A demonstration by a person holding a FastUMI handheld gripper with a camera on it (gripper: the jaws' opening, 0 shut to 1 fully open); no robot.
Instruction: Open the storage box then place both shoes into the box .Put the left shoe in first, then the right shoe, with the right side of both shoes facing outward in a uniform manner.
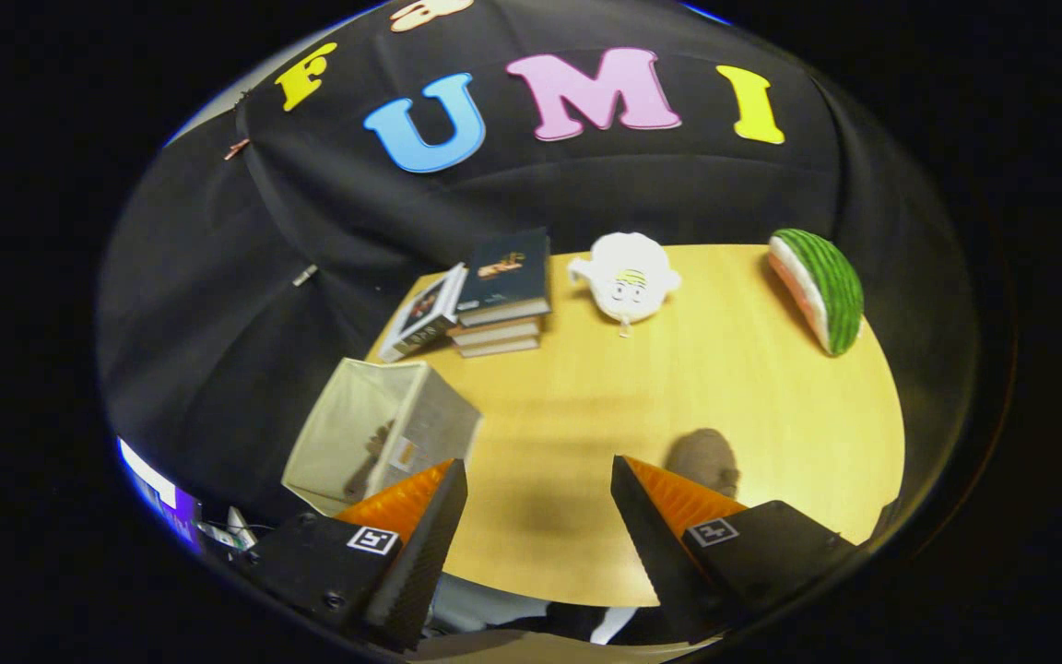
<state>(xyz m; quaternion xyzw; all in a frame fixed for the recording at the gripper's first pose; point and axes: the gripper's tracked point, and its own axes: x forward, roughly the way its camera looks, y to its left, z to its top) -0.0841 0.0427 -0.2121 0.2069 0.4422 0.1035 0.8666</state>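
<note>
A beige storage box (383, 429) stands on the wooden table (586, 397), just beyond my left finger (430, 526) and partly hidden by it. A dark shape shows on the side of the box facing me; I cannot tell what it is. A brown rounded thing (704, 458), possibly a shoe, lies just behind my right finger (655, 535), which covers its lower part. My gripper (538, 466) hangs above the near part of the table, open, with only bare tabletop between its fingers.
A stack of books (503, 295) with another book (422, 314) leaning on it sits at the far left of the table. A white plush toy (628, 277) lies at the far middle and a plush watermelon slice (821, 286) at the far right.
</note>
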